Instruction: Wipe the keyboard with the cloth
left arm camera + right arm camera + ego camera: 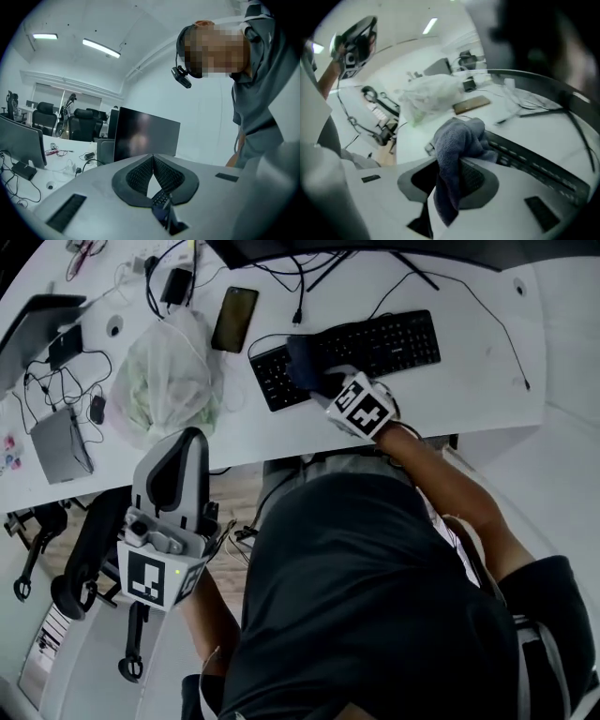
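A black keyboard [375,348] lies on the white desk [469,390]. My right gripper [323,381] is shut on a dark blue-grey cloth [305,362] and presses it onto the keyboard's left half. In the right gripper view the cloth [457,140] bunches between the jaws, with the keyboard [534,161] running off to the right. My left gripper [173,474] is held low beside the person's body, away from the desk, pointing up. Its jaws meet at the tips in the left gripper view [152,161], with nothing between them.
Left of the keyboard are a phone [234,318] and a translucent plastic bag [169,376]. Cables, a charger [176,284] and a grey box [58,442] clutter the desk's left. An office chair [94,540] stands below the desk. A dark monitor [145,136] stands ahead of the left gripper.
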